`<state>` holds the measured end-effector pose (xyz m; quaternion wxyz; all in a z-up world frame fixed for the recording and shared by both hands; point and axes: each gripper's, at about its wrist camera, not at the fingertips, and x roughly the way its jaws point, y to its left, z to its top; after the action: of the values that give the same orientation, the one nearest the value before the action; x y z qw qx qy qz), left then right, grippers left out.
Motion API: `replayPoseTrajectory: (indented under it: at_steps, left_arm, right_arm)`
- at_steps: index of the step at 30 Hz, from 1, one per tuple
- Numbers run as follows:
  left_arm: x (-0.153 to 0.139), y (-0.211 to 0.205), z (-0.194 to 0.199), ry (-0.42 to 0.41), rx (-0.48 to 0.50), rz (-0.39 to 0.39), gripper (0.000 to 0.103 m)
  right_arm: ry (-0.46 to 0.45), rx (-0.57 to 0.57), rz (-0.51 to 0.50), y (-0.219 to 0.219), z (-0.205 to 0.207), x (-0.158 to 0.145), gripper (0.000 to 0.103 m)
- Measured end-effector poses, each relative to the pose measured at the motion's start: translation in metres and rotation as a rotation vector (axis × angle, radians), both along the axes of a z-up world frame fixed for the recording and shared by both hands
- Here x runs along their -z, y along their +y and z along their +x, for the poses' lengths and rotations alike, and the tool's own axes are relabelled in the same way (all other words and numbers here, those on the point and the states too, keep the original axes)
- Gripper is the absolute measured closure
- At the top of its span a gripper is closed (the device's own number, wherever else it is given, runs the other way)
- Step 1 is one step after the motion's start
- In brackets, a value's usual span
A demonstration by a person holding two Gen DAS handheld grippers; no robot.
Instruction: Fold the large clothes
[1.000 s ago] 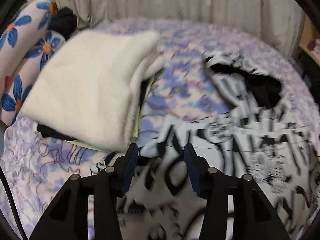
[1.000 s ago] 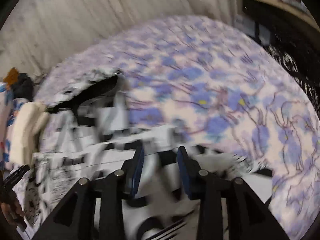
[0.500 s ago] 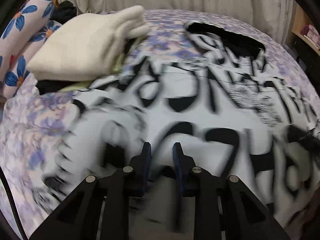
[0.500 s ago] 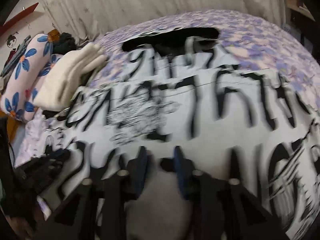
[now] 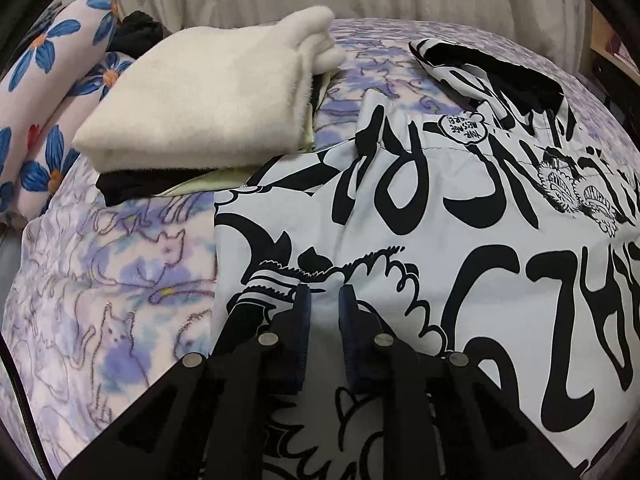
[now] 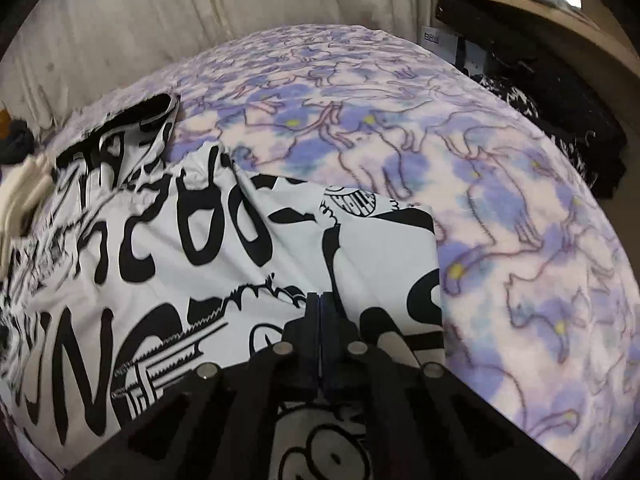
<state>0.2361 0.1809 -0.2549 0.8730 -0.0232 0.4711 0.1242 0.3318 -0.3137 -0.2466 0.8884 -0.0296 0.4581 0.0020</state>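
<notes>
Graffiti-print garment [image 5: 460, 216] on floral bedspread [image 6: 500, 200]; left claw [image 5: 323, 300] parted, right claw [image 6: 320, 300] clenched, prob. pinching garment.

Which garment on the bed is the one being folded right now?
Start at the purple flowered blanket covering the bed. Past the flowered pillows sits a folded stack topped by a cream fleece. The one being folded is the flat shirt beside it, the only white one covered in bold black lettering.

Soft, even indoor light falls on the purple blanket [image 5: 120, 280] with no glare and only faint shadows under the folded cream blanket [image 5: 208, 100]. The left wrist view is sharp; the right wrist view smears left of the printed garment [image 6: 240, 240]. Fisheye bending and black vignette ring both pictures.
</notes>
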Motion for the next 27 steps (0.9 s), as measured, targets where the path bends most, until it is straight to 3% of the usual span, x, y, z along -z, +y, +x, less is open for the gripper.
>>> replayPoseTrajectory:
  at_steps: [6,8,15,18,22,24,27]
  left_arm:
    - [-0.008,0.000,0.001,0.024,-0.021,-0.035,0.089]
    - [-0.014,-0.002,-0.003,0.032,-0.023,-0.044,0.083]
    - [-0.041,-0.019,-0.001,0.011,-0.010,-0.123,0.079]
    - [-0.047,-0.029,0.024,-0.012,0.023,-0.137,0.079]
    - [-0.048,-0.042,0.071,-0.047,0.076,-0.123,0.079]
    - [-0.042,-0.039,0.093,-0.041,0.075,-0.118,0.079]
    - [-0.025,-0.022,0.123,0.000,0.041,-0.116,0.079]
  right_arm:
    - [0.006,0.030,0.041,0.006,-0.008,-0.012,0.101]
    - [0.001,0.029,0.069,0.009,-0.016,-0.020,0.100]
    - [0.008,-0.107,0.165,0.065,-0.021,-0.040,0.100]
    - [0.024,-0.214,0.204,0.109,-0.006,-0.040,0.100]
    - [0.015,-0.336,0.173,0.168,0.014,-0.034,0.100]
    - [0.019,-0.366,0.151,0.183,0.029,-0.026,0.100]
    - [0.008,-0.320,0.101,0.177,0.050,-0.015,0.100]
